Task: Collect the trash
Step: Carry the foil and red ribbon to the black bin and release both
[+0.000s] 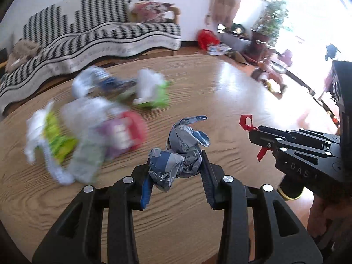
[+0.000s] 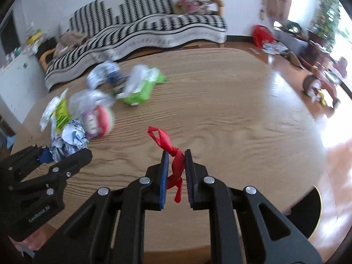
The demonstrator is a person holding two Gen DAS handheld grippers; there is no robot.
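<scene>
Trash in your grips: you had a crumpled blue-and-white wrapper in one tool and a twisted red strip in the other, both held above the wooden table.
Left gripper: your pads were clamped on the crumpled wrapper, which bulged out past the fingertips toward 12 o'clock in the left wrist view.
Right gripper: your jaws were pressed together on the red strip; its knotted loop stuck out toward 11 o'clock and its loose tail hung toward 6 o'clock between the fingers.
Grippers to each other: in your left view the right tool sat at 3 o'clock with the strip's red tip showing at its nose; in your right view the left tool sat at 9 o'clock with the wrapper in it.
Loose trash pile: blurred, it lay on the table at 10 o'clock from your left gripper, a heap of clear plastic, green-and-white packaging and a red-and-white piece, all touching or overlapping.
Farther trash: a green-and-white pack and a blue-and-white wrapper lay near each other at 11 o'clock, closer to the far table edge.
Beyond the table: a black-and-white patterned sofa stood at 11 o'clock, and a potted plant at 1 o'clock by the bright window.
</scene>
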